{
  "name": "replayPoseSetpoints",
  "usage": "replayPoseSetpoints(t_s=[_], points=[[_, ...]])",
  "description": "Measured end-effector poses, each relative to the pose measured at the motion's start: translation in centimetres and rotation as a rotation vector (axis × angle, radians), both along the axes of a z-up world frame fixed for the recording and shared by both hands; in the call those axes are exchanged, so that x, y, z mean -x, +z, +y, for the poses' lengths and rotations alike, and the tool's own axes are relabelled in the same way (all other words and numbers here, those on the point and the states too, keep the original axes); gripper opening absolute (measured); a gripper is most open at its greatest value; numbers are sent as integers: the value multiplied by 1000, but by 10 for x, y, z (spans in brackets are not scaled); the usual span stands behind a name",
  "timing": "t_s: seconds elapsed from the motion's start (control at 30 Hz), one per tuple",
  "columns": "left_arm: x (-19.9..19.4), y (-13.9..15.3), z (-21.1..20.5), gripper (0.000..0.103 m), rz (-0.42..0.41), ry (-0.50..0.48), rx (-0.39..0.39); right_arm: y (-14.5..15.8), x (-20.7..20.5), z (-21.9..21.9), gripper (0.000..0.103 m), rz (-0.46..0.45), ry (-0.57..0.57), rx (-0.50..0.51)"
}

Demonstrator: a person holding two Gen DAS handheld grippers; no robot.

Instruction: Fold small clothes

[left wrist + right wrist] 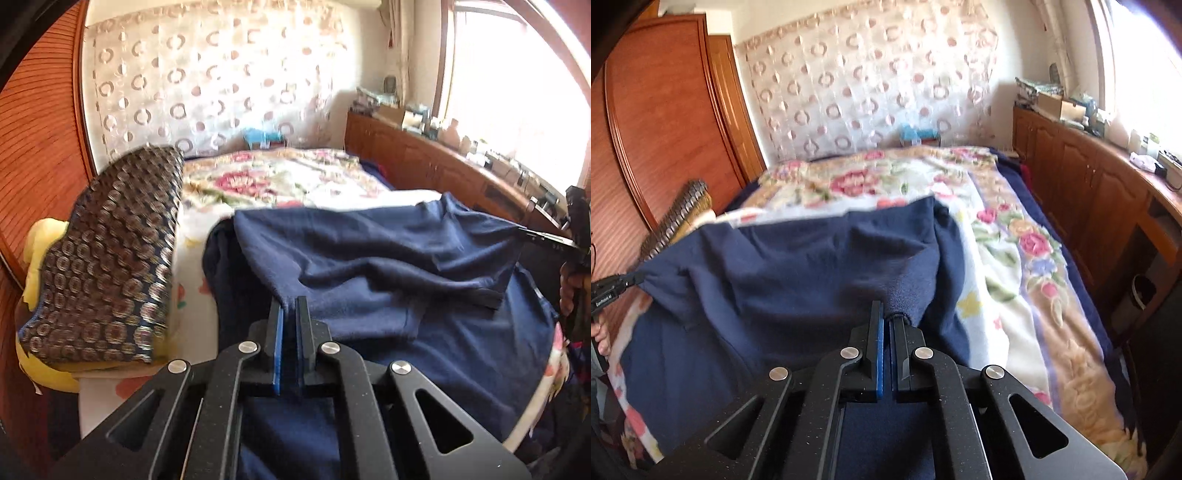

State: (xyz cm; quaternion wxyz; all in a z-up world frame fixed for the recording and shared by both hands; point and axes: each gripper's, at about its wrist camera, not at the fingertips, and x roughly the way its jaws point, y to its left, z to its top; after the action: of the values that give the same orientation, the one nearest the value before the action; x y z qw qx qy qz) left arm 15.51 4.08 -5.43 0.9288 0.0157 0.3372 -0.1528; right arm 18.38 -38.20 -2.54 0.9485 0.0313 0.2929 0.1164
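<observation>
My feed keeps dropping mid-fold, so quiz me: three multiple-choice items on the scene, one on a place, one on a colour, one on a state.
1. Where does the patterned cushion lie?
A. left of the garment
B. on the cabinet
C. on the garment

2. What colour is the garment?
A. red
B. navy blue
C. white

3. How is the left tool?
A. wide open, empty
B. shut on the garment
C. shut on the cushion

Answers: 1 A, it sits at the floral blanket's left edge; 2 B, dark blue cloth throughout; 3 B, cloth is pinched between its pads, as with the right tool.
</observation>
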Motion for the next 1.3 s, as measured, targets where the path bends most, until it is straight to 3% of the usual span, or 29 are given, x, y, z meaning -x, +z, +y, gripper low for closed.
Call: replayPoseSetpoints(t_s=[0.27,0.67,0.8,1.0,1.17,1.3], points=[[38,27,26,6,-64,10,50,15,48,-8,2,-60,38,-3],[100,16,48,6,-24,7,109,28,120,-13,2,-88,102,35],[107,-5,42,6,11,17,46,22,125,-10,2,-77,107,74],[113,-36,42,6,79,34,20,-11,111,-11,2,39,90,112],[121,-39,42,6,84,42,27,-26,105,-6,2,74,68,150],[135,-26,40,6,31,50,48,-20,106,-3,2,69,66,139]])
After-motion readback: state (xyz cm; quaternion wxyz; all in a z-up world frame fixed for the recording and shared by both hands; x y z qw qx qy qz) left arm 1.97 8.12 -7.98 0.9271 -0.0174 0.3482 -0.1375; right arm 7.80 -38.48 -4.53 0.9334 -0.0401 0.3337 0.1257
